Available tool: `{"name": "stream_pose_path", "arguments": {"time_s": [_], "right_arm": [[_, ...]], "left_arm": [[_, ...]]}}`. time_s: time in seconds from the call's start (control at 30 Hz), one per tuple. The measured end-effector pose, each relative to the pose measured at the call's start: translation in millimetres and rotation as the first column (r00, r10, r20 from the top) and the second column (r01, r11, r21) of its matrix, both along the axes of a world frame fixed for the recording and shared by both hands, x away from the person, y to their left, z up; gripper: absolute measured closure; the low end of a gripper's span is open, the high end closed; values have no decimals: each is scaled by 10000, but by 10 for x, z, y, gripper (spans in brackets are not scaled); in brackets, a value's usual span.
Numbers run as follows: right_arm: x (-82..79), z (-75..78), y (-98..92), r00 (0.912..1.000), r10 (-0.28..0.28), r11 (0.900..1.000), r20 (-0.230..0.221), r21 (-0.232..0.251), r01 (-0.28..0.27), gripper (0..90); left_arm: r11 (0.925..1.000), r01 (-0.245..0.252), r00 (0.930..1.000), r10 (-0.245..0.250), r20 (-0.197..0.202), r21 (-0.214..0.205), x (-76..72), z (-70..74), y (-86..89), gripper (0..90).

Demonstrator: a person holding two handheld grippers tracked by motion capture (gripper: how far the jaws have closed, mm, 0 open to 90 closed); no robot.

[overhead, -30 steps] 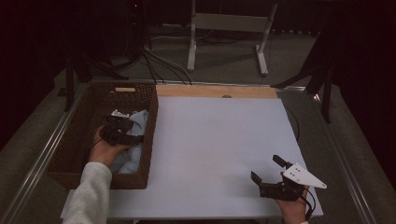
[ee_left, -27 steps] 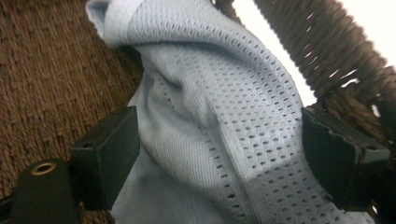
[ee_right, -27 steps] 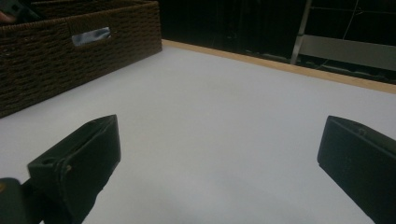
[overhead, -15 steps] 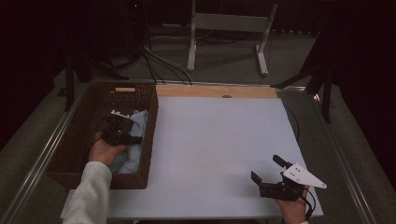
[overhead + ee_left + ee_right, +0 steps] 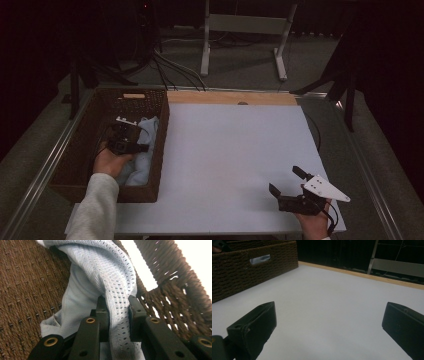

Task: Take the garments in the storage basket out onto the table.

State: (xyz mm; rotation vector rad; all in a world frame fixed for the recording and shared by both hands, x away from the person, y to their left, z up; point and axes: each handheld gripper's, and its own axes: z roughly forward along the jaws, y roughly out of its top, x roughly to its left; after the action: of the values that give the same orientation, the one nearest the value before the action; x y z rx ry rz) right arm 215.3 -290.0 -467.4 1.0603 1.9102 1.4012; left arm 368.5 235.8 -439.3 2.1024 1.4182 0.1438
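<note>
I have my left gripper (image 5: 137, 147) down inside the woven basket (image 5: 80, 150), which sits on the left side of the tabletop (image 5: 230, 165). Its jaws have just been closing, and in the left gripper view they now pinch a fold of the pale blue cloth (image 5: 110, 290) between them, the knit bunched up and pressed by the pads on both sides. The cloth (image 5: 145, 150) lies in the basket's right half, heaped against the wall nearest the open tabletop, and most of it trails loose below and behind the pinched fold.

My right gripper (image 5: 287, 182) rests near the front right corner of the tabletop, well apart from the basket, its jaws spread wide with nothing between them; in the right gripper view they frame bare white surface.

I judge this to be the grasp step: the cloth is caught but not yet lifted. The next move, I think, calls for a straight lift high enough that the hanging part clears the basket's rim, since the fabric sits close to the wickerwork and could snag on it. The grip is on one fold only, so I would raise it slowly and watch for slipping
</note>
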Motion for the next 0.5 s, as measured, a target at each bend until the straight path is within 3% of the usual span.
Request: {"name": "stream_pose_path", "arguments": {"time_s": [0.5], "right_arm": [[-1, 1, -3, 10000, -7, 10000, -2, 19, 7, 0]], "left_arm": [[9996, -89, 9977, 108, 664, -281, -76, 113, 42, 757]]}}
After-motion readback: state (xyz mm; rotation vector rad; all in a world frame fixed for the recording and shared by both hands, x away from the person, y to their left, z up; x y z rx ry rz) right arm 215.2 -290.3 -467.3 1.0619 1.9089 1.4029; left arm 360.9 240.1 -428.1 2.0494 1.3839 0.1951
